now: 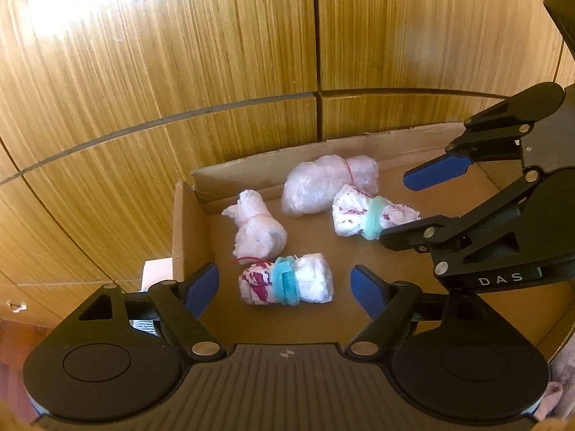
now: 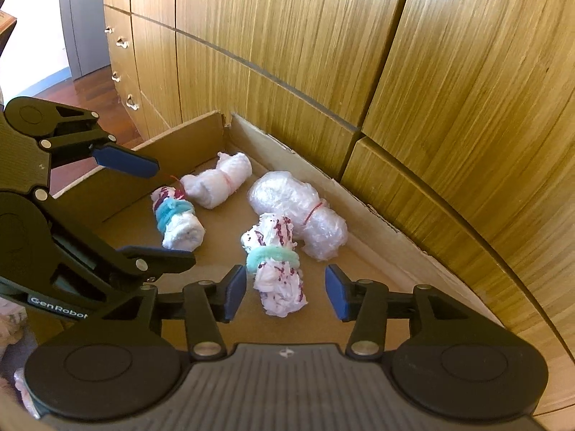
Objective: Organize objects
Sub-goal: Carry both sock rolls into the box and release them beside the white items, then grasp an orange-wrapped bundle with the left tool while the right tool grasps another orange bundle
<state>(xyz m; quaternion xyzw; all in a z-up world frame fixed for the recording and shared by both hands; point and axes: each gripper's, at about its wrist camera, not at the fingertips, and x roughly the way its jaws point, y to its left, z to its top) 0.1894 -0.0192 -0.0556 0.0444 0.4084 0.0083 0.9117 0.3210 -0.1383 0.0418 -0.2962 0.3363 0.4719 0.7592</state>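
Four rolled plastic-bag bundles lie in a shallow cardboard box (image 1: 181,230) (image 2: 107,197). A white-and-magenta bundle with a blue band (image 1: 285,283) (image 2: 176,221) lies between the open fingers of my left gripper (image 1: 285,289) (image 2: 154,208). A similar bundle with a mint-green band (image 1: 370,215) (image 2: 275,269) lies between the open fingers of my right gripper (image 2: 285,292) (image 1: 406,204). A white bundle tied with red (image 1: 257,228) (image 2: 217,183) and a clear bundle tied with red (image 1: 325,185) (image 2: 300,217) lie further back. Neither gripper holds anything.
The box stands against wooden cabinet doors (image 1: 215,72) (image 2: 431,72). Drawers with metal handles (image 2: 122,72) and a dark wooden floor (image 2: 90,89) lie to the left. Some pale fabric (image 1: 564,377) shows at the lower right edge of the left wrist view.
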